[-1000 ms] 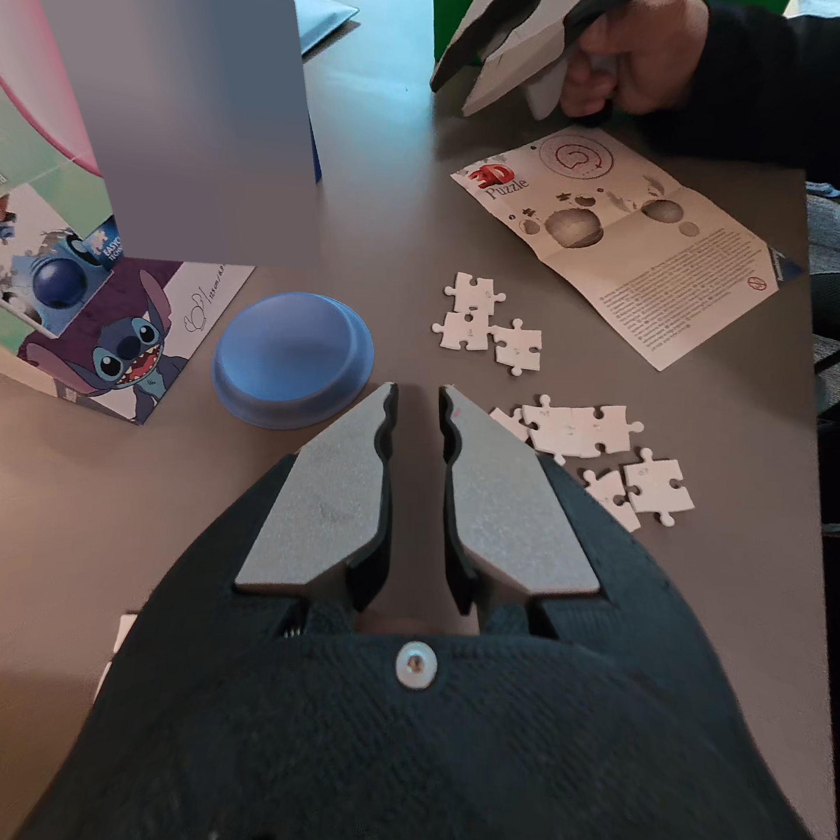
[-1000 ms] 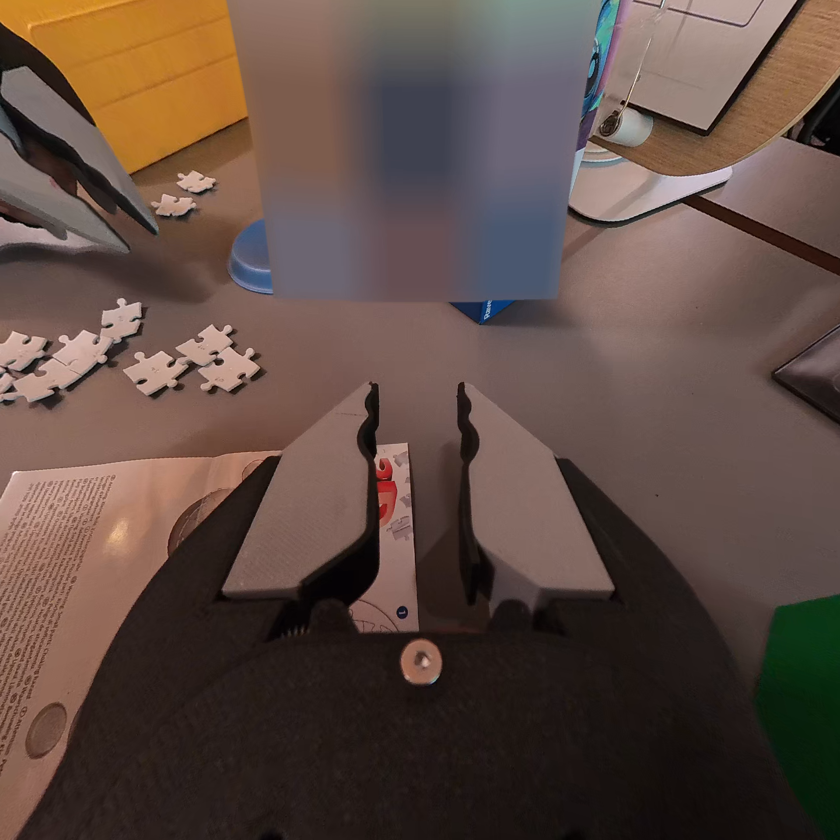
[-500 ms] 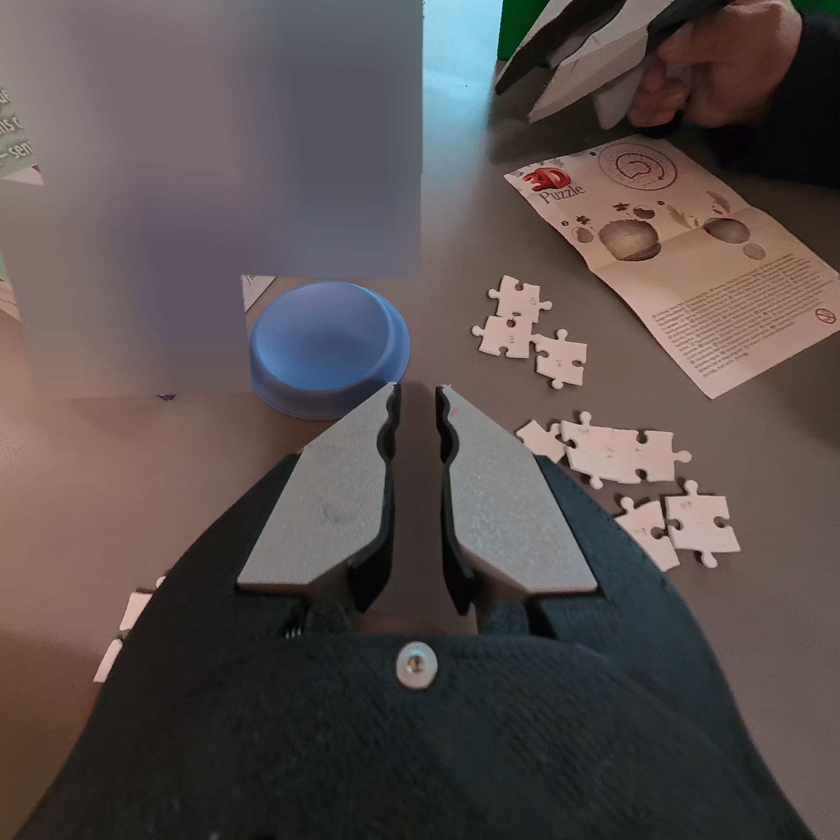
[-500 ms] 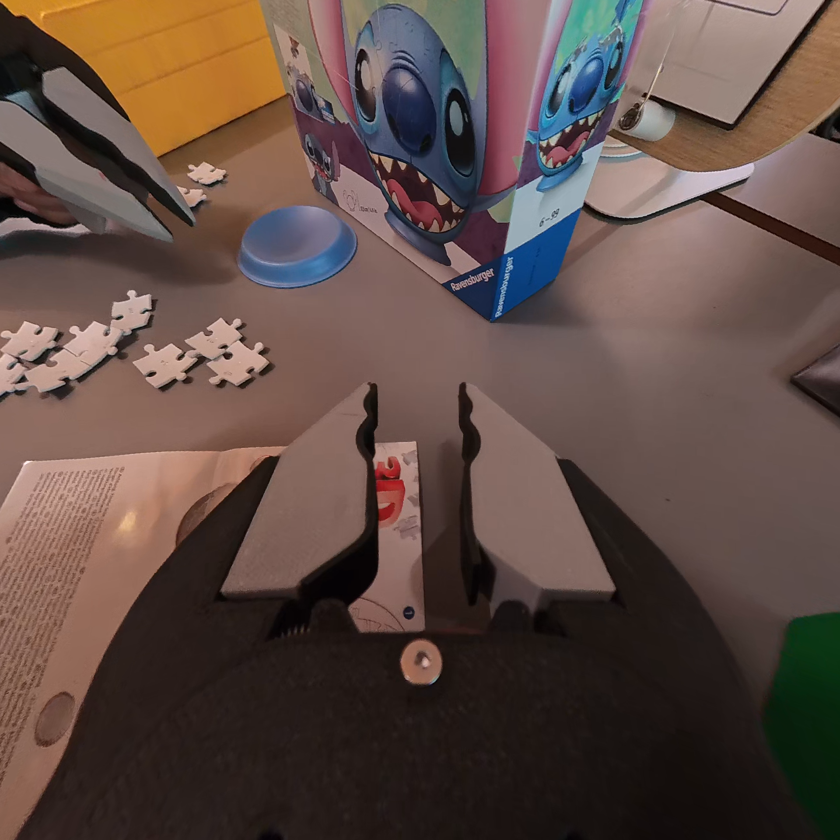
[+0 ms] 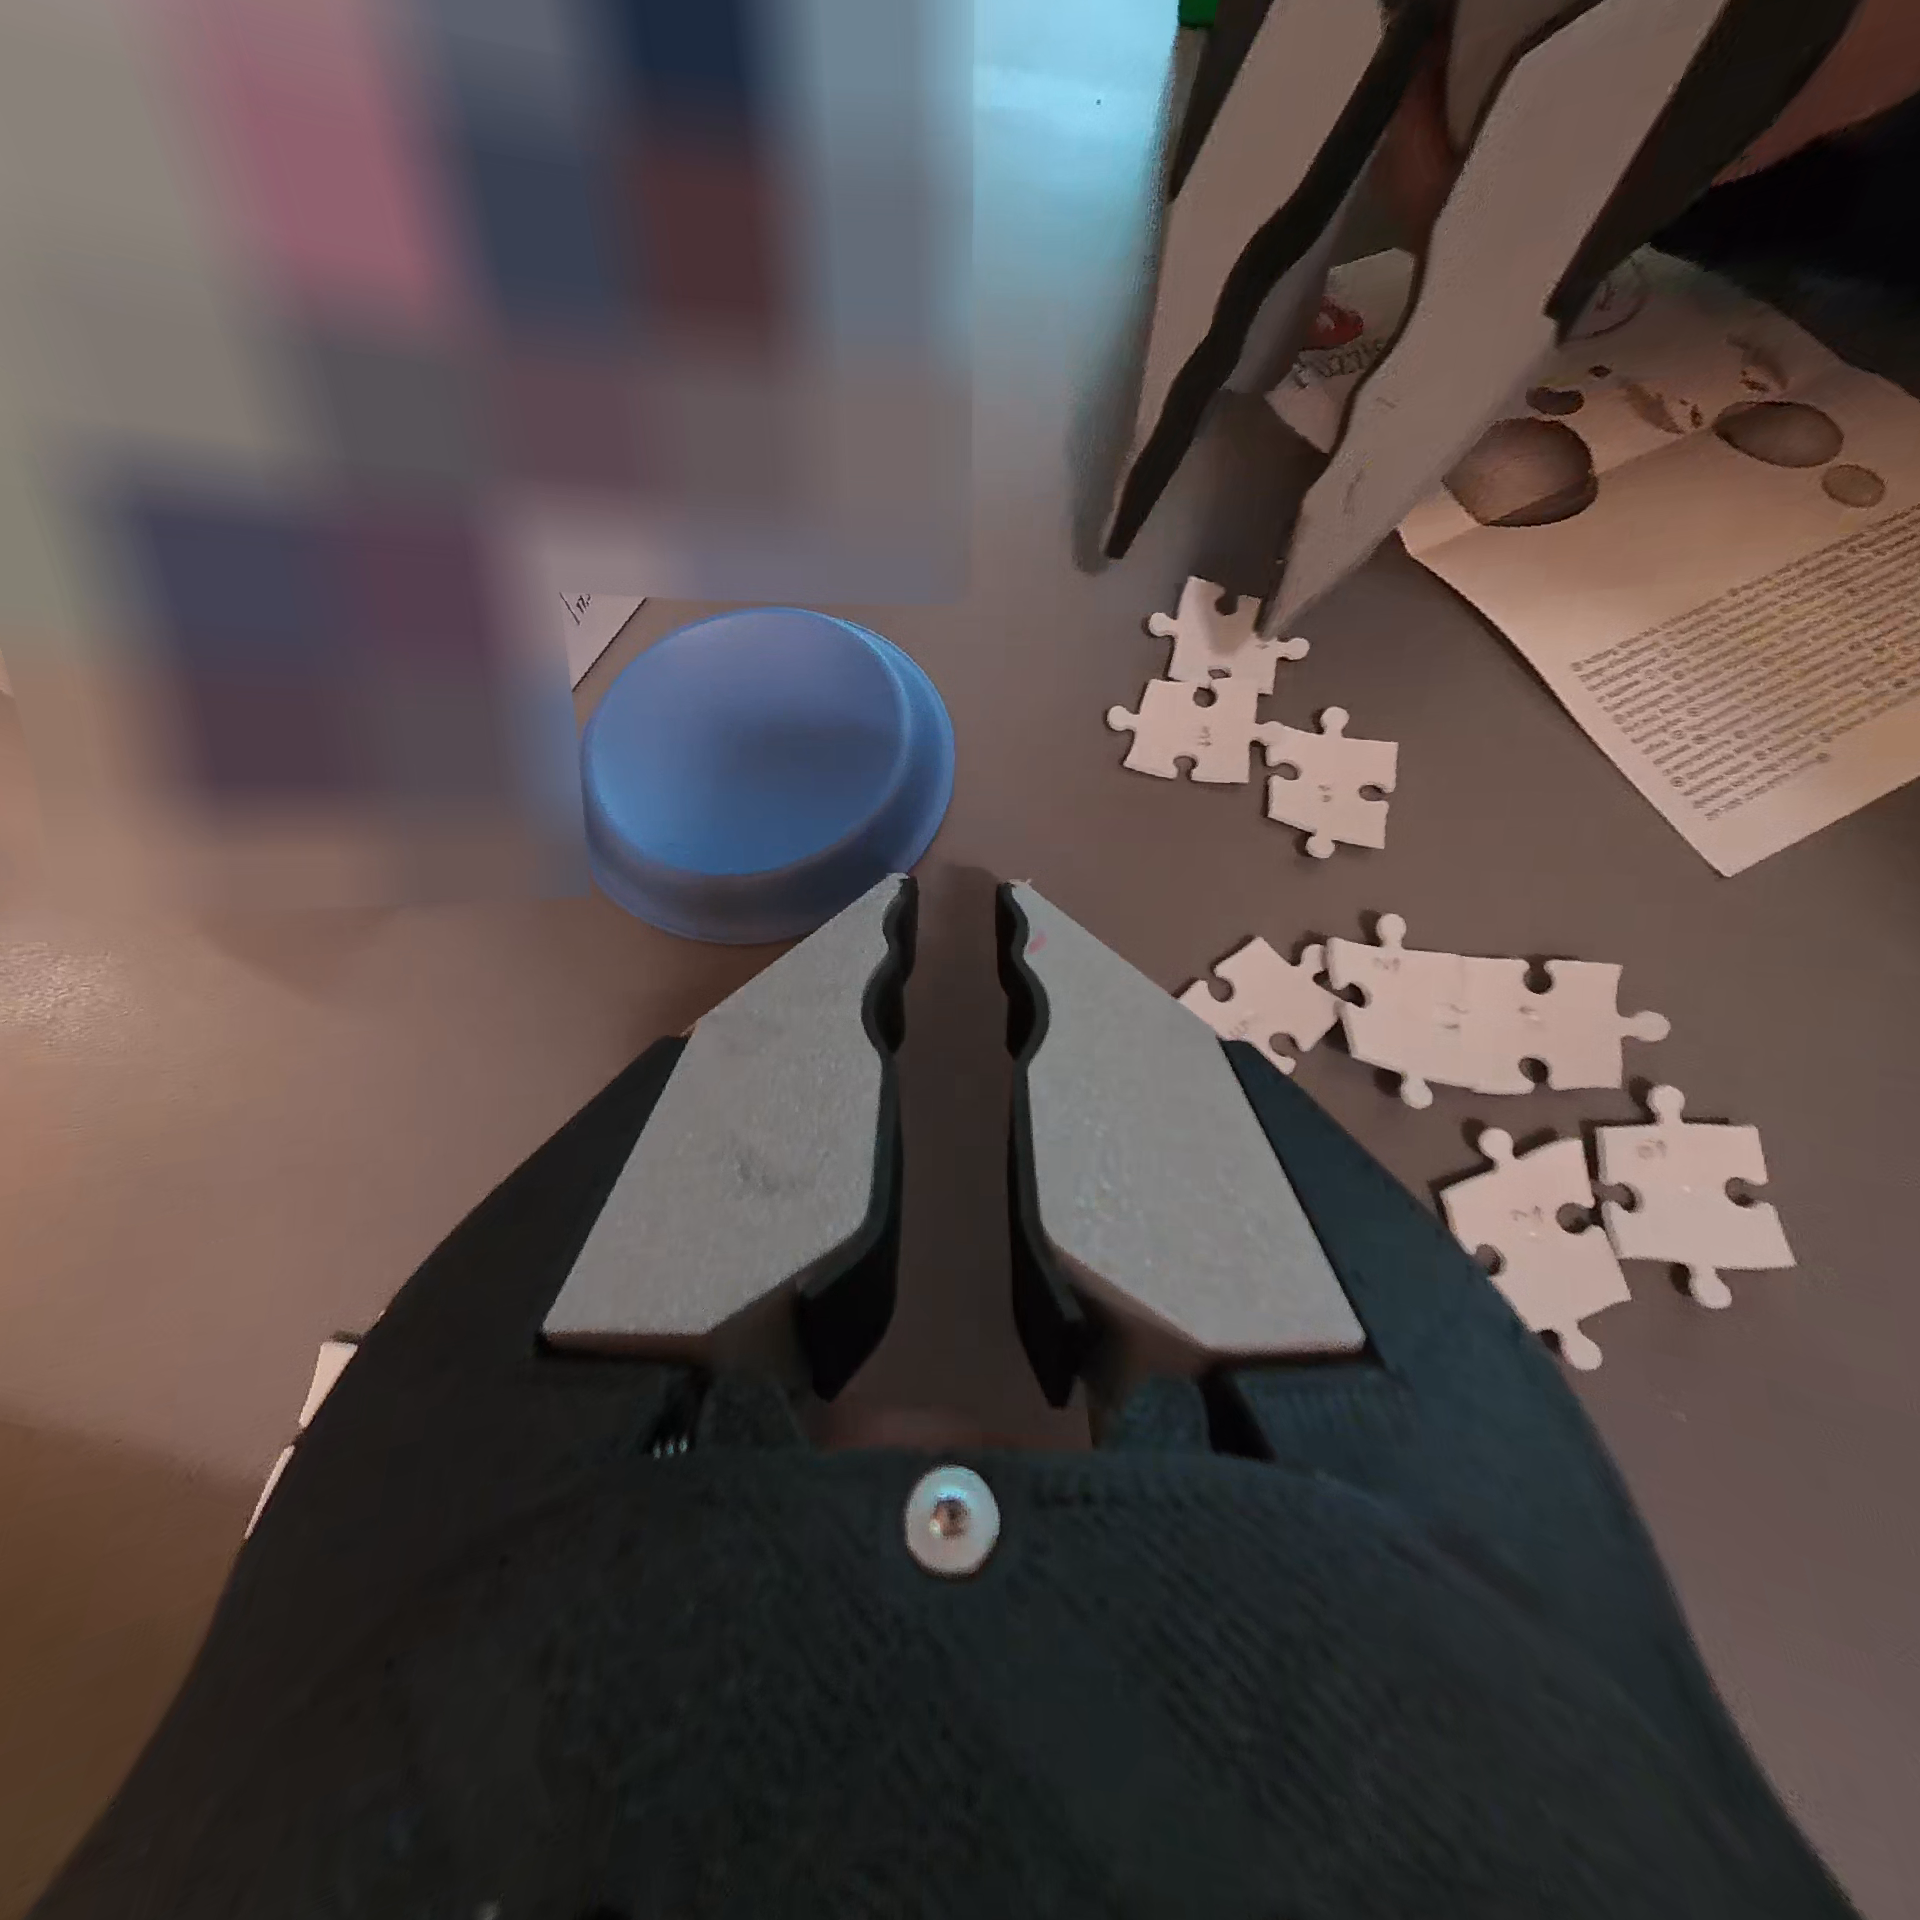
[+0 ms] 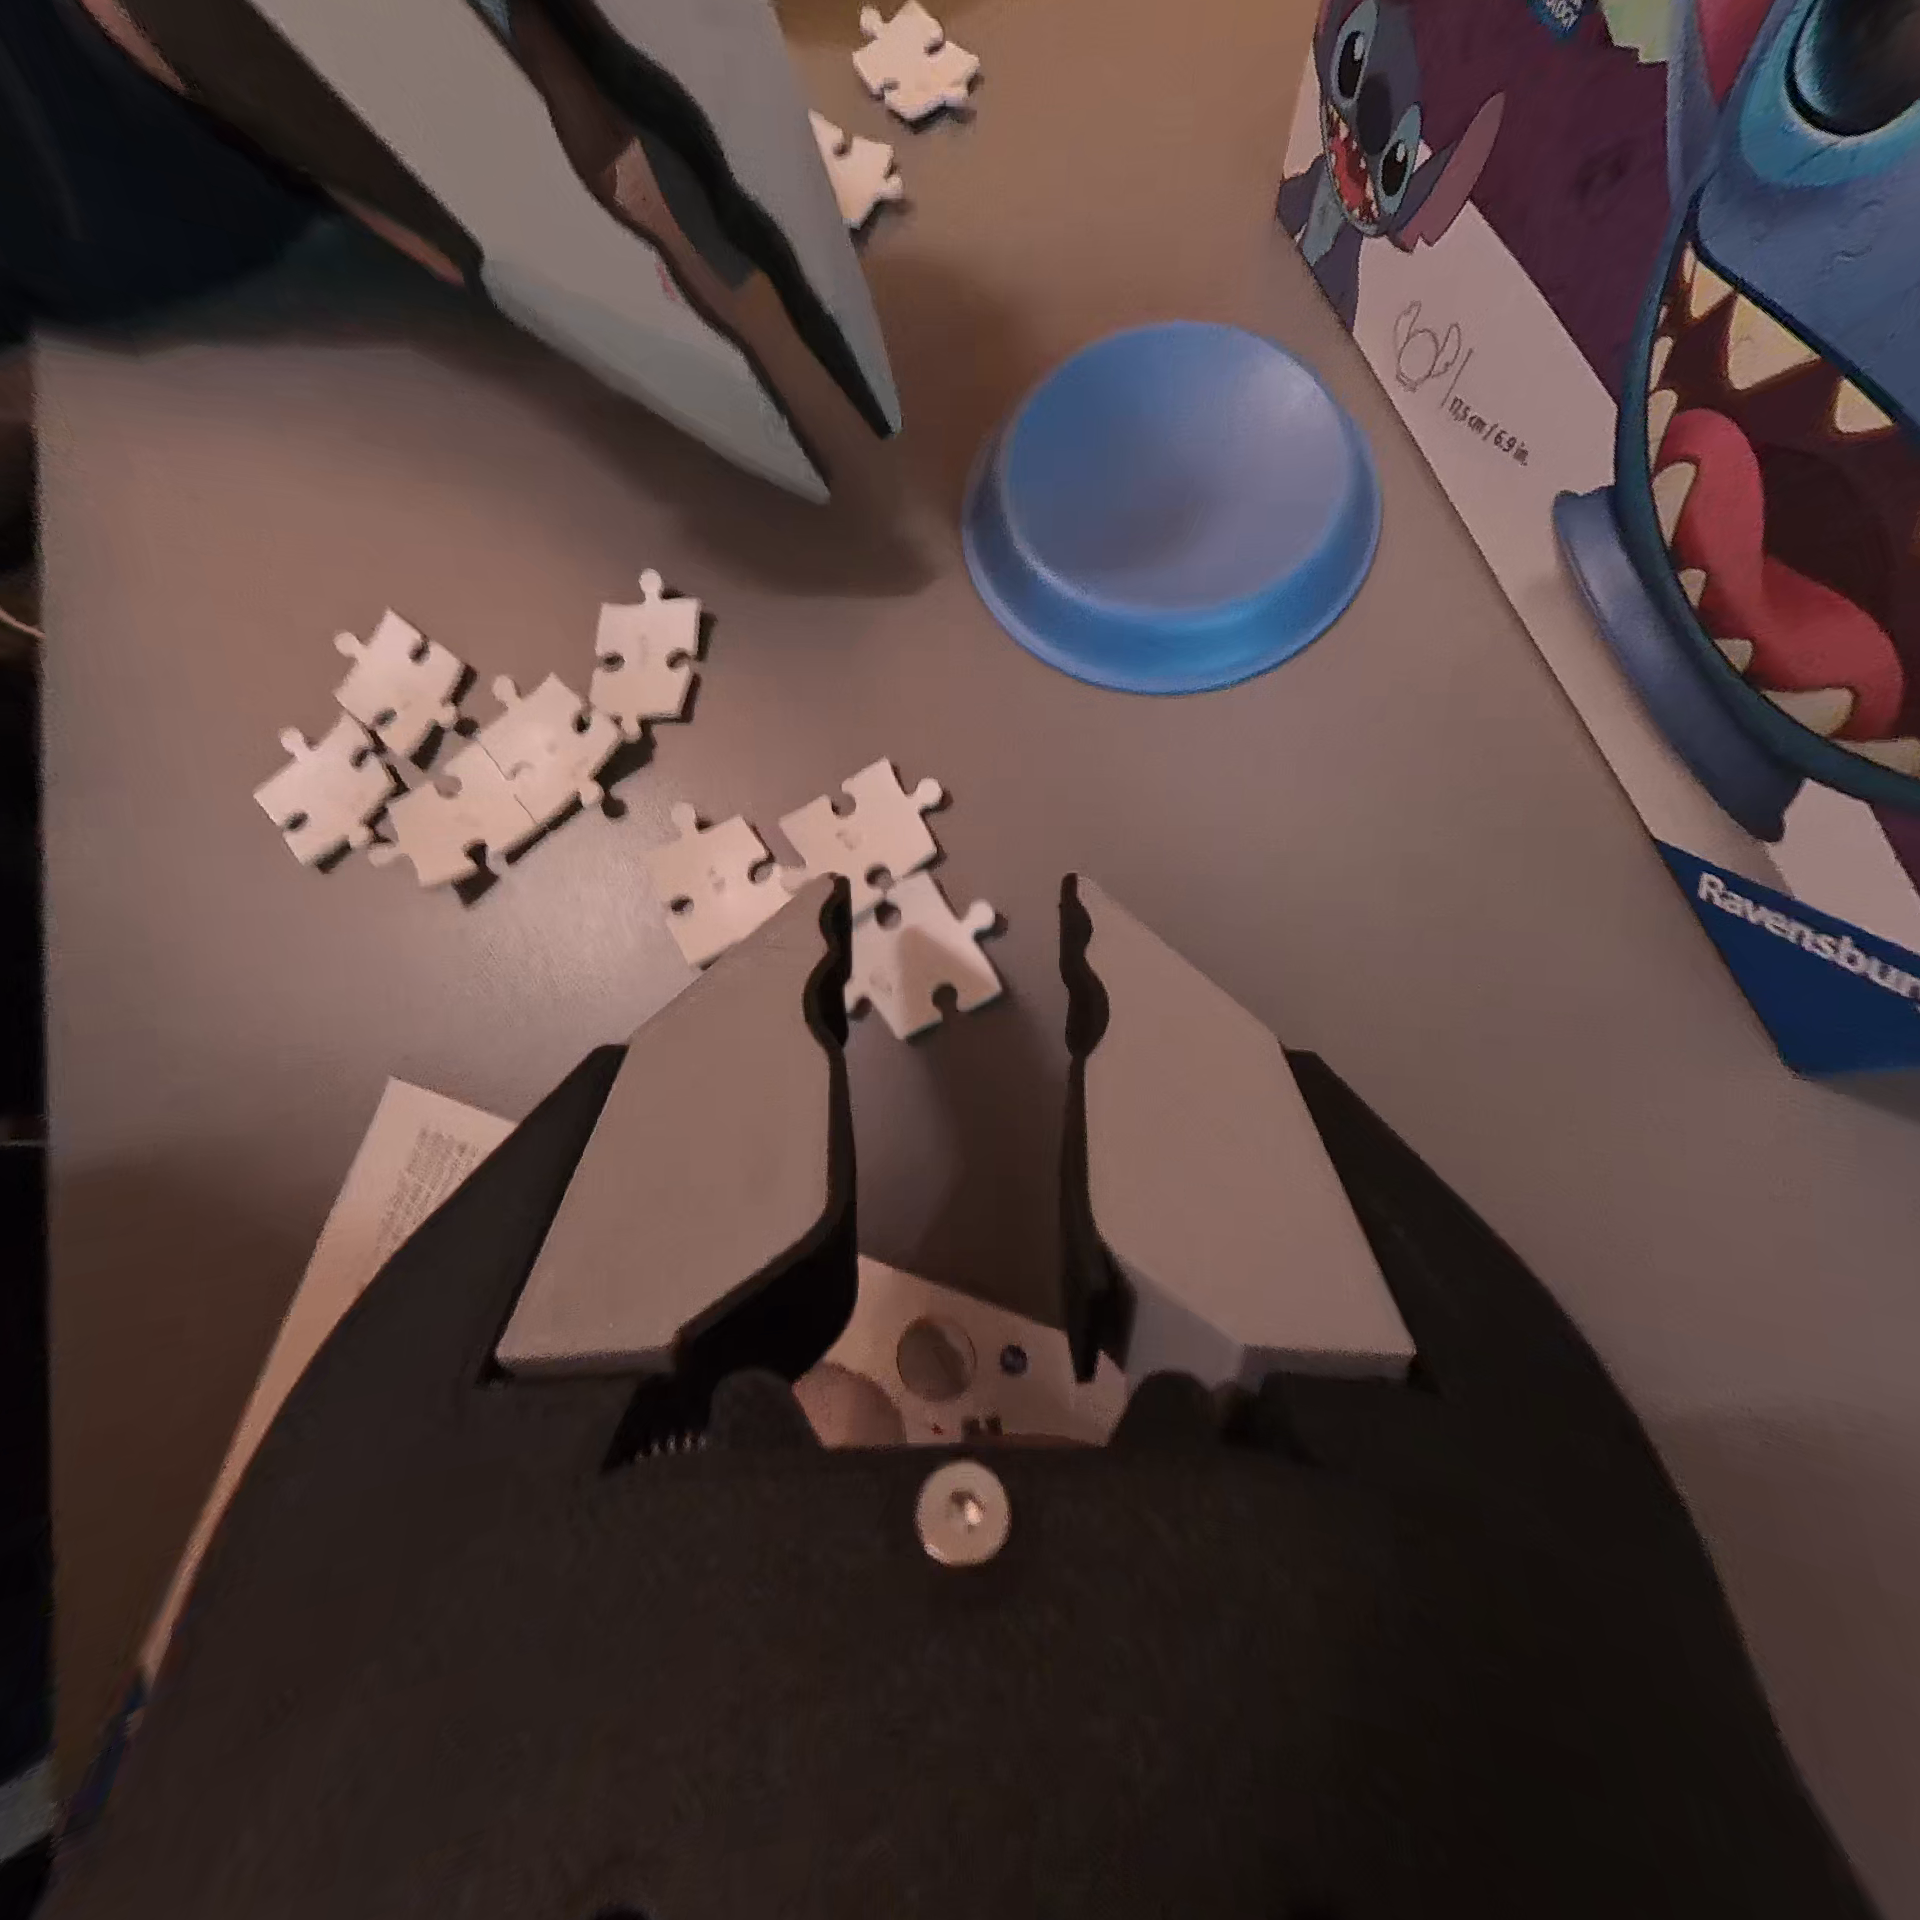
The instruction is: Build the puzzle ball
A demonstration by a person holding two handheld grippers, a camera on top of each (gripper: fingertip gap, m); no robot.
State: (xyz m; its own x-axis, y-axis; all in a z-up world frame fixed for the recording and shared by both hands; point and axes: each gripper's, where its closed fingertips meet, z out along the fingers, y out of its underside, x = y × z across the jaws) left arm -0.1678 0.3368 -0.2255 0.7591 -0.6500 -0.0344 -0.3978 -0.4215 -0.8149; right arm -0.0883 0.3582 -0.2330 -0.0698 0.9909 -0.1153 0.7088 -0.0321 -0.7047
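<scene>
White puzzle pieces lie face down on the grey table. In the left wrist view there is a trio (image 5: 1247,727), a joined row (image 5: 1455,1018) and a pair (image 5: 1610,1216). A blue round stand (image 5: 769,758) sits just beyond my left gripper (image 5: 956,888), which is narrowly open and empty. My right gripper (image 6: 953,888) is open, low over the trio (image 6: 831,883), with one piece (image 6: 914,977) lying between its fingers. It also shows in the left wrist view (image 5: 1195,582), tips at the trio's far piece. The left gripper (image 6: 852,457) hangs beyond a second cluster (image 6: 488,758).
A folded instruction sheet (image 5: 1714,644) lies right of the pieces and under my right gripper (image 6: 416,1174). The puzzle box (image 6: 1662,416) stands behind the blue stand (image 6: 1174,509). Two more pieces (image 6: 914,62) lie far off. A blurred patch covers the box in the left wrist view. Left tips and right tips are each some 9 centimetres from the joined row (image 5: 1455,1018). My right wrist view (image 6: 517,773) looks at it from another angle.
My right gripper has moved from over the instruction sheet forward and down to the trio of pieces. My left gripper has drifted closer to the blue stand, still narrowly open.
</scene>
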